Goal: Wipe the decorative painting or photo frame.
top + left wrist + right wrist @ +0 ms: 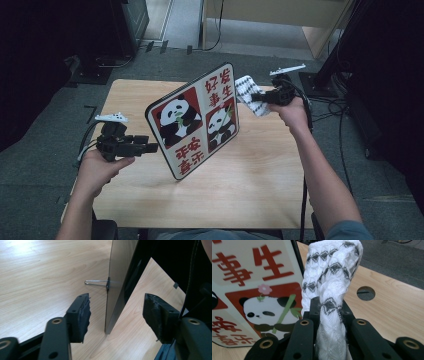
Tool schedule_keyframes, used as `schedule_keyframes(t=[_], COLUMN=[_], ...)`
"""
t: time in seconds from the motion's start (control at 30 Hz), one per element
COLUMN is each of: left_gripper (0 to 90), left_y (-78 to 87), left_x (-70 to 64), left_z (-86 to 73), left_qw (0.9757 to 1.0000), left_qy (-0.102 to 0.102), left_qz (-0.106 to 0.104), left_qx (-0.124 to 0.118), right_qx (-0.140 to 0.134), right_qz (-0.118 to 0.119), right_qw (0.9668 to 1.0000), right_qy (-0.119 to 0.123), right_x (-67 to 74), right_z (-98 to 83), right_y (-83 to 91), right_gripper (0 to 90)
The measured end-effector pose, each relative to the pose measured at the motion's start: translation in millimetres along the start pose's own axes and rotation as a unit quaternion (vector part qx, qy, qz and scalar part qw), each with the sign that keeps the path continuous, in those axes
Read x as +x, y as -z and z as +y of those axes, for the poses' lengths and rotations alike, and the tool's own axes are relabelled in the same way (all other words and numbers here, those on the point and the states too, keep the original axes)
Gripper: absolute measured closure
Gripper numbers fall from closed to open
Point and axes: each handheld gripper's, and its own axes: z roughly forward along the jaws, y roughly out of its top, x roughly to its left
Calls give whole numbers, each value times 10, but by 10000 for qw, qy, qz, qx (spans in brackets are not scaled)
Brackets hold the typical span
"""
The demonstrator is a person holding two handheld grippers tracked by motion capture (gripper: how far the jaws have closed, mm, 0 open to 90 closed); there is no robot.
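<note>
The step in hand looks like wiping the panda board (pixel 195 119) with the cloth (pixel 250 94) while the other hand steadies it. One wooden tabletop (pixel 260 170) carries the work, and one board stands on it near the middle, tilted on edge, its printed face toward the person and a thin wire prop (pixel 96 283) behind it.

To do this well, the left gripper (pixel 150 148) should take the board's near edge squarely: its fingers (pixel 81 315) are spread with the edge standing between them and neither pad pressing yet, so they need to close gently and low enough that the board does not tip off its prop. Only then should the cloth press on the face.

The right gripper (pixel 261 97) is up beside the board's top right corner, its fingers pinching the one white, grey-patterned cloth in a bunched fold; a flatter pad of cloth would wipe better.

Count: one tabletop, one board, two grippers, one cloth, one prop.
</note>
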Motion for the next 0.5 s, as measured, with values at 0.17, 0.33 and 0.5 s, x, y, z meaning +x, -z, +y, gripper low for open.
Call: schedule_keyframes(t=[0.17, 0.33, 0.5], left_gripper=[479, 536, 608], left_y=[-76, -143, -208], left_x=[-31, -64, -86], left_z=[17, 69, 129], left_qw=[9998, 9995, 9992], left_qy=[0, -19, -69], left_qz=[-145, -245, -283], left_qx=[-116, -210, -257], right_qx=[-4, -43, -130], right_qz=[-38, -66, -31], right_qw=[10000, 9998, 9998], right_qy=[70, 166, 165], right_x=[60, 121, 181], right_z=[141, 306, 483], right_y=[20, 54, 99], right_gripper=[799, 795, 797])
